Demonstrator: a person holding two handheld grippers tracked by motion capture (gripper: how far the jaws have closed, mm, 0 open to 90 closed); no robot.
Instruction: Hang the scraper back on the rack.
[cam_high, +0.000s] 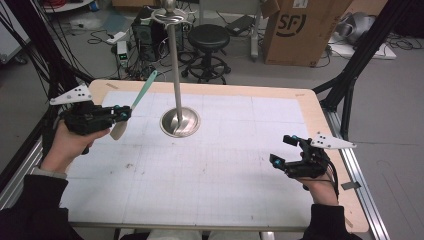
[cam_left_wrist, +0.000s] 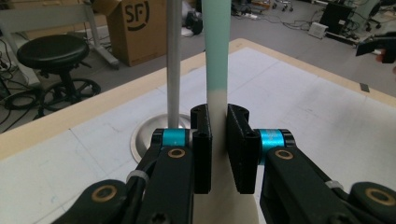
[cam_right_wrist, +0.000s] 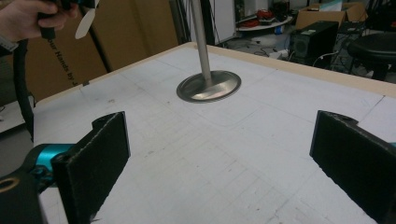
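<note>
1. Nearest the person, the right gripper (cam_high: 284, 150) hovers low over the right part of the worktop (cam_high: 210, 185). Its jaws stand wide apart with nothing between them; in the right gripper view only bare gridded surface lies in the gap.
2. At the left, the left gripper (cam_high: 123, 114) is raised above the worktop's left edge. Its jaws are drawn narrow and clamp a spatula (cam_high: 134, 105) between the pads.
3. In the left gripper view the spatula (cam_left_wrist: 215, 70) runs straight up out of the jaws: the pale cream part sits in the grip, and the teal handle rises beyond it.
4. In the high view the spatula is tilted, with the cream blade low beside the hand and the teal handle slanting up and away towards the far edge.
5. Beyond, near the middle of the far half, a metal stand (cam_high: 179, 120) rests on its round, shallow base with an upright pole. The base holds nothing, and the spatula is clear of it.
6. Past the worktop, on the floor, stand a black stool (cam_high: 208, 40) and a cardboard box (cam_high: 300, 27).
</note>
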